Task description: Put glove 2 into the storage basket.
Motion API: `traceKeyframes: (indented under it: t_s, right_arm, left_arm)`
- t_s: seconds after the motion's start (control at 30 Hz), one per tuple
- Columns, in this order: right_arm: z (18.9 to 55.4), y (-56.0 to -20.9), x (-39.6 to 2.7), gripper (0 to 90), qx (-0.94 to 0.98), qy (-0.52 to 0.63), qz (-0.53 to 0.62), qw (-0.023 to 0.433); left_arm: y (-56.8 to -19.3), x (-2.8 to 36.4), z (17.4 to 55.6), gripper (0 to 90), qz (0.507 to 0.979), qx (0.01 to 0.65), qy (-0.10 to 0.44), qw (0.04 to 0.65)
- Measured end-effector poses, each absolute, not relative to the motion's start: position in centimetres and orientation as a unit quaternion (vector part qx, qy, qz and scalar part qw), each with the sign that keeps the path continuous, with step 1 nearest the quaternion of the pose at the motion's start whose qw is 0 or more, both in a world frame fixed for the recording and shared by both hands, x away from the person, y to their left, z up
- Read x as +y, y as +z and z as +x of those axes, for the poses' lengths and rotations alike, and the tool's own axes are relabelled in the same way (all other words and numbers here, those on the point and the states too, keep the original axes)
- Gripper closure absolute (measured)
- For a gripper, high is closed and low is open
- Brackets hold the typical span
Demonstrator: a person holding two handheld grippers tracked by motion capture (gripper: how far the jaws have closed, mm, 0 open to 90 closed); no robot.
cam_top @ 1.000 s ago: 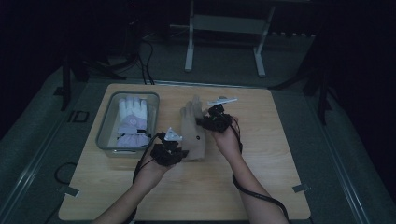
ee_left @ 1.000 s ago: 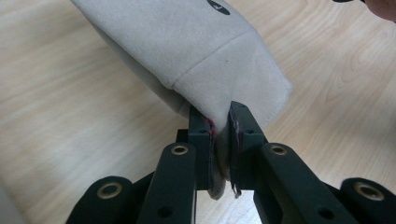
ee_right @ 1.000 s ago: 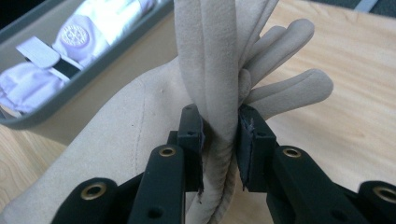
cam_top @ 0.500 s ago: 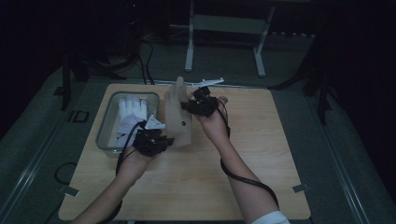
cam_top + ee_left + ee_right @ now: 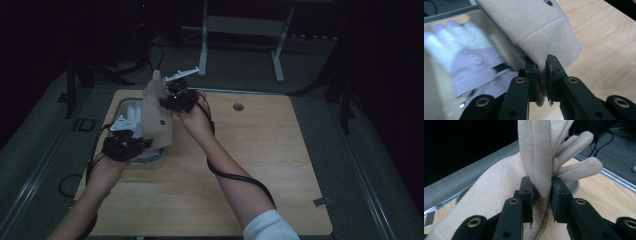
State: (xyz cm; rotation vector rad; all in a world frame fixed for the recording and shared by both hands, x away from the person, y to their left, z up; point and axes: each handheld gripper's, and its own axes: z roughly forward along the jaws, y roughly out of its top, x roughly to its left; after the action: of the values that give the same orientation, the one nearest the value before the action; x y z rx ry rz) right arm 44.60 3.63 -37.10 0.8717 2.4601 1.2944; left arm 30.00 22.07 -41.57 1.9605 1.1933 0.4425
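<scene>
A beige suede glove hangs in the air between both grippers, above the right rim of a clear bin. My left gripper is shut on the glove's cuff, its pads pinching the fabric edge. My right gripper is shut on the finger end of the glove, with beige fingers splaying past the pads. Inside the bin lie white gloves, blurred in the left gripper view.
The bin stands at the left part of a wooden table. A round hole sits near the table's far edge. A black cable trails over the right forearm. Grey floor and a metal stand lie beyond.
Both grippers have lifted the beige glove off the table and carried it left and away, over the bin's edge. The glove now hangs upright.
</scene>
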Motion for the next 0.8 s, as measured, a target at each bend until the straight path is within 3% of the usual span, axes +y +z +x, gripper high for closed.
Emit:
traceKeyframes:
  t_s: [0.37,0.8]
  right_arm:
    - [45.6,-39.8,9.8,73.4,0.856,0.429,0.276,0.090]
    - [47.7,-46.3,11.0,72.1,0.881,0.372,0.283,0.071]
  left_arm:
    - [-43.7,26.6,29.9,82.1,0.753,0.510,0.161,0.382]
    - [-47.9,26.8,31.3,81.6,0.754,0.535,0.123,0.362]
